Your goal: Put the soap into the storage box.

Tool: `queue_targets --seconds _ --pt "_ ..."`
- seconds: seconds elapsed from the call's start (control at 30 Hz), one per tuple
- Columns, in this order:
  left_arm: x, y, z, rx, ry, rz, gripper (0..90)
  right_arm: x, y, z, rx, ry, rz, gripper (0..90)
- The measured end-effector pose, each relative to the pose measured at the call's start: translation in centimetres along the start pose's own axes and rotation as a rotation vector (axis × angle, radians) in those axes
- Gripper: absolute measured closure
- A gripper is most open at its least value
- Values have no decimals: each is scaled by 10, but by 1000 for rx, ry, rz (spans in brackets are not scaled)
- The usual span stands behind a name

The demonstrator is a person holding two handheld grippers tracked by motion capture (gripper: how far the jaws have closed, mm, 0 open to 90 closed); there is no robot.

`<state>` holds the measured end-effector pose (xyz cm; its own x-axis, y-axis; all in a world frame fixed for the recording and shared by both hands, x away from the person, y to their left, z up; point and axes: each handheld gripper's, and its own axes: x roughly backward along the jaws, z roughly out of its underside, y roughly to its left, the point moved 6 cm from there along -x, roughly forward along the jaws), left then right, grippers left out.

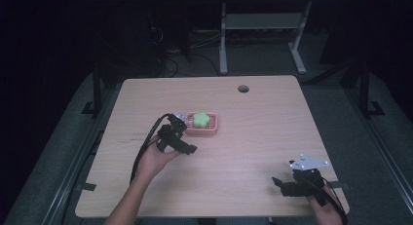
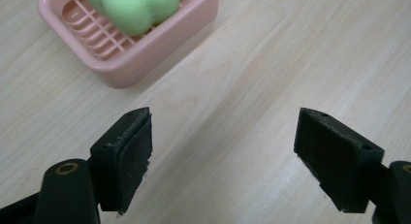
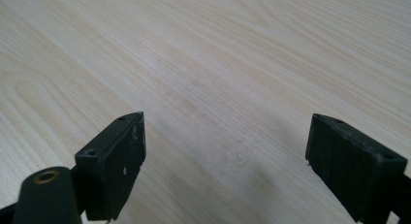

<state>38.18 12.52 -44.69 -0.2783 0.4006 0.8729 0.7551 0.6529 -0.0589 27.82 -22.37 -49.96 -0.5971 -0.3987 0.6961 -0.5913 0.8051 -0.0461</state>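
The right gripper hangs over the desk, a pale wood surface with grain running across it. Its 2 black fingers rise from the bottom edge, spread wide apart, with bare wood between them and nothing held.

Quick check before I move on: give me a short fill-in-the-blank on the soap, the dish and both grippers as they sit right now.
1. The green soap lies in a slatted dish coloured ____.
2. The left gripper has its jaws ____, with nothing between them.
3. The gripper nearer the dish is the ____ one.
4. The right gripper looks down on bare ____ tabletop.

Missing words: pink; open; left; wooden
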Motion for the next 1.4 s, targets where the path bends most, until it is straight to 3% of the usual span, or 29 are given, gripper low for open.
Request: queue_targets --seconds 0.33,0.87,1.4 --pt "6 -8 16 -16 -3 -3 212 0 -1 0 -7 -4 8 138" --pt "11 -13 42 -9 8 13 212 0 -3 1 -10 -2 21 138" --pt "16 -19 63 -6 5 1 213 -1 -3 1 -12 1 28 138"
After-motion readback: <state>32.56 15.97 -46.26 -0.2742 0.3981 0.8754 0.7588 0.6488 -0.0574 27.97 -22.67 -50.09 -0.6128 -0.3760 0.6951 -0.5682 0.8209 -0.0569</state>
